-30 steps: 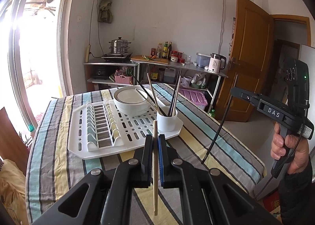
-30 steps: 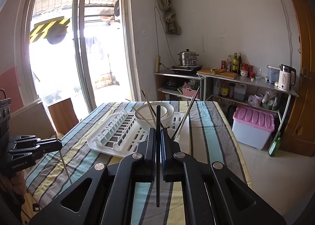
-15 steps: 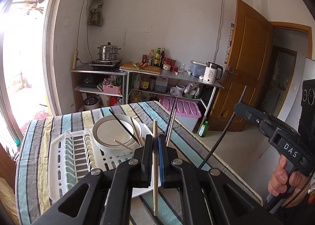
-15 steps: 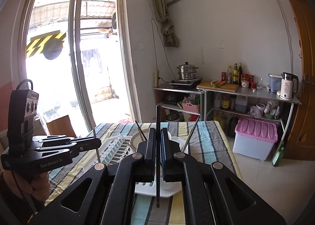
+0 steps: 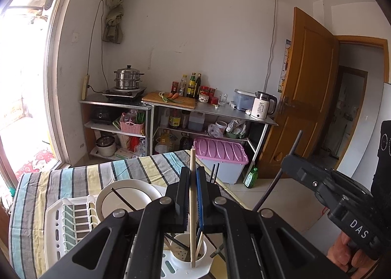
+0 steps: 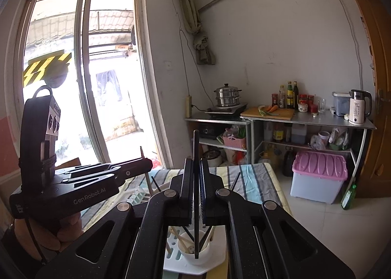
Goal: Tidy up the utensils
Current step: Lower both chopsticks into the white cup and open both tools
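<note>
Now raised over white cup (image 5: 188,251) at rack (image 5: 56,225) corner vs 1 s ago: left gripper (image 5: 193,196) clenched on wooden chopstick (image 5: 193,205), right gripper (image 6: 196,188) on black chopstick (image 6: 196,181); both undropped, several already in.

Table (image 5: 73,178) covered with a striped cloth in blue, yellow and grey bands. A white dish rack (image 5: 58,227) sits directly on the cloth; within it stand a white bowl (image 5: 127,196) and a white cup (image 6: 195,254) holding chopsticks.
</note>
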{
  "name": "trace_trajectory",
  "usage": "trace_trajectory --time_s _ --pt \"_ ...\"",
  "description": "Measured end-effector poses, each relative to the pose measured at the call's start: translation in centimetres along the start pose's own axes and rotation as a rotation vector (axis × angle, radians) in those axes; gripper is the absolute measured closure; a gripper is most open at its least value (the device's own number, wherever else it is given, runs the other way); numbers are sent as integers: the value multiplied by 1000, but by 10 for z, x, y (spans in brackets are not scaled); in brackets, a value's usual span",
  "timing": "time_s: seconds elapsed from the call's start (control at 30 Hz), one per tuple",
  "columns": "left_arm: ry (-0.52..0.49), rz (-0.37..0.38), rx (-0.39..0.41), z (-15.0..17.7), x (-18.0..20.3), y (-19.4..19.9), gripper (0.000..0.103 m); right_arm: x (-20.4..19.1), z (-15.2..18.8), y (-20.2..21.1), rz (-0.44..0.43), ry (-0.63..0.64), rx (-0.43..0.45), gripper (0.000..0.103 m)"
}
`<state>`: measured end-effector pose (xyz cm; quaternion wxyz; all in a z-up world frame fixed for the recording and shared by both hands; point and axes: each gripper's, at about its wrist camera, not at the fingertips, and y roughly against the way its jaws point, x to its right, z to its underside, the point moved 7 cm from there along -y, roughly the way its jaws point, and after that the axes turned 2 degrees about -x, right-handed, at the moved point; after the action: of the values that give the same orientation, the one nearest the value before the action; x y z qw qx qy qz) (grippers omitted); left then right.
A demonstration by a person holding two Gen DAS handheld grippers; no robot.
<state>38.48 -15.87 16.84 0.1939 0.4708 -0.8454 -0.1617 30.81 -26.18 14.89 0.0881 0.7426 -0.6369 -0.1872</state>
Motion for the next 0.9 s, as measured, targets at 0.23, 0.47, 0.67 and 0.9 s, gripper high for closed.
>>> trace_trajectory --time_s 0.23,0.47,0.67,0.9 --pt "7 -8 -5 5 -10 -30 98 9 4 -21 -3 -21 -13 99" --pt "15 -20 -34 24 -21 -49 98 16 20 -41 -2 -29 -64 99" --pt "23 -32 -75 49 -30 -57 98 20 33 -45 1 -38 -92 99" --pt "31 -56 -112 71 -43 -59 98 28 42 -49 22 -47 -124 98"
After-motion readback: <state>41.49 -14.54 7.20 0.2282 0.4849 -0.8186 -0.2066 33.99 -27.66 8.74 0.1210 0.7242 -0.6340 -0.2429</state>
